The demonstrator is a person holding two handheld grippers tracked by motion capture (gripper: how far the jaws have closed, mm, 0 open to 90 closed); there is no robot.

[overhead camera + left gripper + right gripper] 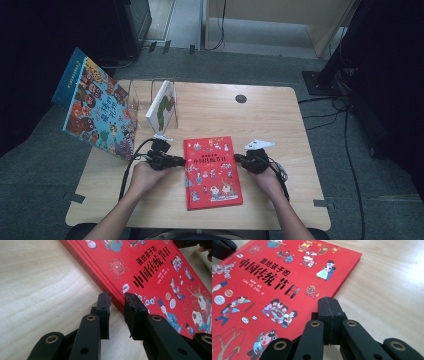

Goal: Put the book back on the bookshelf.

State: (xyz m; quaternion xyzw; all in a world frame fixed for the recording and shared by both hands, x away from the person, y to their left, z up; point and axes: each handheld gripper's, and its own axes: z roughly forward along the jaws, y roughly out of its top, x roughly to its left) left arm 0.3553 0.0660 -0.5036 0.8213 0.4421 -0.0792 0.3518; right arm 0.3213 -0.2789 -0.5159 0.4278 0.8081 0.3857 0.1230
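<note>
A red picture book (212,172) (155,272) (262,290) lies flat on the wooden table (280,125), front cover up. My left gripper (182,161) (117,300) is at the book's left edge. Its jaws straddle the spine edge, one tip against the spine side and the other on the cover, shut on it. My right gripper (237,158) (329,302) is at the book's right edge, its jaws pressed together with nothing between them and its tip just beside the cover's edge.
A large colourful book (97,107) leans upright at the table's left rear. Beside it a clear stand holds a white book (161,106) on edge. A dark round hole (241,98) sits at the table's back. Bare wood lies right of the red book.
</note>
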